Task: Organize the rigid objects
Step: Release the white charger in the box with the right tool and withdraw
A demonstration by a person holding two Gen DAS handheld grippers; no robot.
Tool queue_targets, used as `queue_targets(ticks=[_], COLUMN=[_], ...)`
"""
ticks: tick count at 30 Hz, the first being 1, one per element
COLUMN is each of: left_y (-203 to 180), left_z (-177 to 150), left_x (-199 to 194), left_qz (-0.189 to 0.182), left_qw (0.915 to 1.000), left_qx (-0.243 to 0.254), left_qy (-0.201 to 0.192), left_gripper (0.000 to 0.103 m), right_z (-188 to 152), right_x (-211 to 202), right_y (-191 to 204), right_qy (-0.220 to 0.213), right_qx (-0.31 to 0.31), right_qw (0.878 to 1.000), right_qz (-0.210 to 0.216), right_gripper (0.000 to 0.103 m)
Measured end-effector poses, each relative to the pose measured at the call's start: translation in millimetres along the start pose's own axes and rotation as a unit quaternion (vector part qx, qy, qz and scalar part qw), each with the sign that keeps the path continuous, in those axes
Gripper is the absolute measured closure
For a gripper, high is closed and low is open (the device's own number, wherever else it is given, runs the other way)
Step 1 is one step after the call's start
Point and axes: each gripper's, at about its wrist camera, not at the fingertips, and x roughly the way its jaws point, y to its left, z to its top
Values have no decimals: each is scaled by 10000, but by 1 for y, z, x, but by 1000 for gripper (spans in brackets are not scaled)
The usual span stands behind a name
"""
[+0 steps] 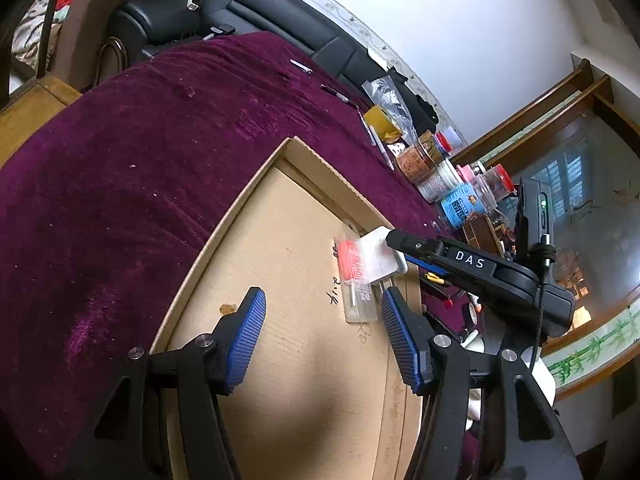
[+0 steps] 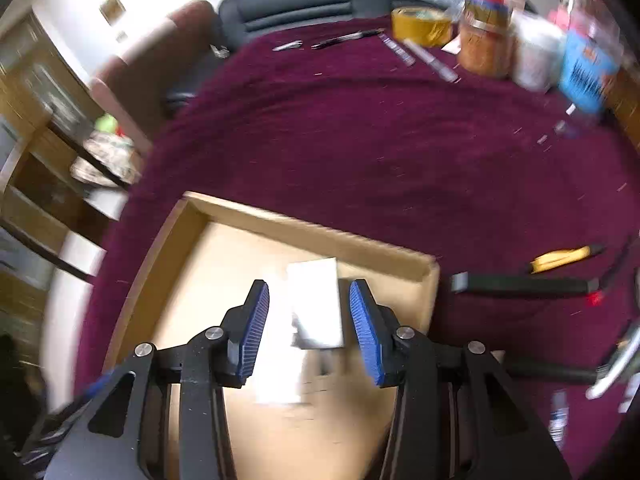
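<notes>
A shallow cardboard tray (image 1: 224,224) (image 2: 376,248) lies on the purple tablecloth. In the left wrist view my left gripper (image 1: 320,312) is open and empty above the tray floor. Ahead of it lies a clear packet with a red part (image 1: 354,276) and a white block (image 1: 380,254). My right gripper (image 1: 396,250) reaches in from the right beside the white block. In the blurred right wrist view my right gripper (image 2: 308,300) is open, with the white block (image 2: 316,304) between its fingers, not pinched.
Jars and tubs (image 1: 436,172) (image 2: 520,44), a yellow tape roll (image 2: 420,24) and pens (image 2: 348,38) line the far table edge. A yellow-handled tool (image 2: 560,258) and a black bar (image 2: 524,284) lie right of the tray. A black sofa (image 1: 248,4) stands behind.
</notes>
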Motion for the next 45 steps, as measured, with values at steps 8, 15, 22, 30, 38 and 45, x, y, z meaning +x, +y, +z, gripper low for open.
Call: queue_targets(ticks=[8, 15, 22, 30, 38, 45], left_y=[1, 0, -1, 0, 1, -5], left_z=[-1, -4, -6, -8, -8, -11], left_x=[7, 11, 13, 9, 5, 3], left_qz=[-63, -56, -56, -105, -185, -75], left_qw=[9999, 9998, 9998, 9997, 9996, 9998], left_qx=[-1, -7, -35, -55, -14, 60], left_qy=[93, 176, 199, 195, 190, 182], left_gripper=[49, 49, 49, 49, 48, 48], right_z=[-3, -9, -9, -13, -2, -11], right_x=[-12, -19, -8, 24, -4, -25], right_y=[-36, -37, -9, 15, -23, -33], right_qy=[-302, -600, -125, 391, 7, -243], right_qx=[222, 139, -77, -144, 272, 135], right_qw=[9972, 9958, 9982, 9970, 9995, 9990], right_qz=[-641, -675, 577, 645, -143, -347], right_gripper=[62, 62, 59, 60, 62, 62])
